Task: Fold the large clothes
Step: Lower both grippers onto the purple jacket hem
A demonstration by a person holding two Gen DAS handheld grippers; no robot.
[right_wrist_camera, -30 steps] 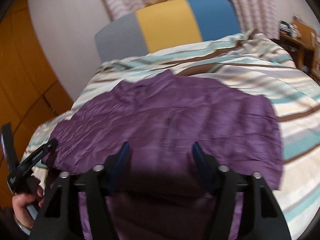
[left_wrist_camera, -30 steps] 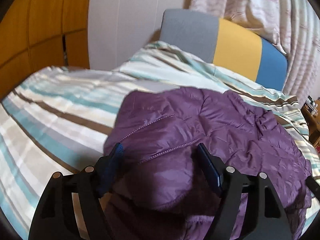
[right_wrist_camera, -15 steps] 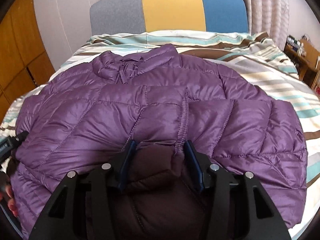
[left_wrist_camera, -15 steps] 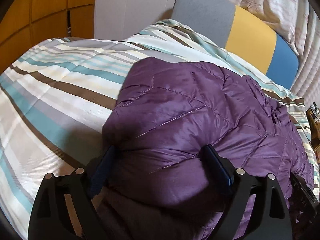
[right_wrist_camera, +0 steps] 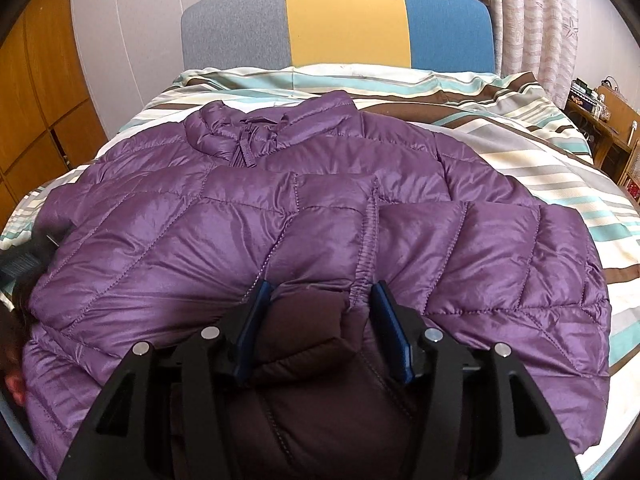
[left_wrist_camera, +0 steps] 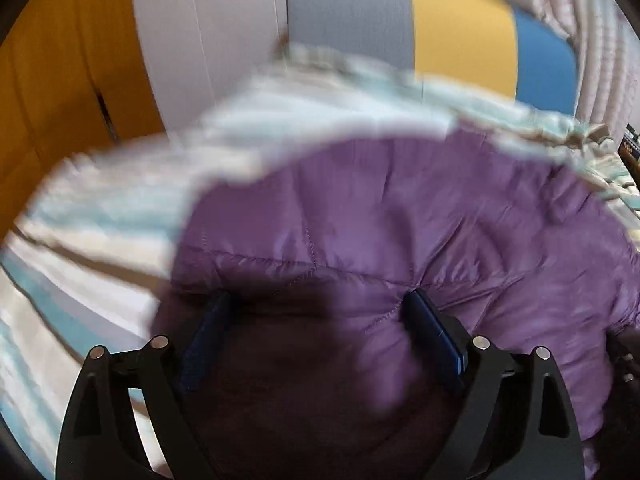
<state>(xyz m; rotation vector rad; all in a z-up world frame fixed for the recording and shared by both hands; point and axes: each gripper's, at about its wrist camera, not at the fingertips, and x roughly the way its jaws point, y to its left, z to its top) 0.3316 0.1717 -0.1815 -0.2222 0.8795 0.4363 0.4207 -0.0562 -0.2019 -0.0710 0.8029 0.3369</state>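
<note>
A purple quilted puffer jacket [right_wrist_camera: 248, 220] lies spread on the striped bed, collar toward the headboard. It also fills the blurred left wrist view [left_wrist_camera: 400, 220]. My right gripper [right_wrist_camera: 322, 296] is shut on a bunched fold of the jacket's near hem by the zipper seam. My left gripper [left_wrist_camera: 316, 304] has its blue pads wide apart, with the jacket's left edge bulging between them; the view is blurred. The left gripper also shows at the left edge of the right wrist view [right_wrist_camera: 24, 256].
The jacket rests on a bed with a teal, brown and cream striped duvet [right_wrist_camera: 520, 132]. A grey, yellow and blue headboard [right_wrist_camera: 344, 20] stands behind. Wooden cabinets [right_wrist_camera: 36, 92] are at left, curtains [right_wrist_camera: 532, 8] and a cluttered desk [right_wrist_camera: 600, 112] at right.
My right gripper has narrowed onto the jacket's hem fold and the jacket has settled flat. My left gripper has shifted, blurring its view, with its jaws still wide.
</note>
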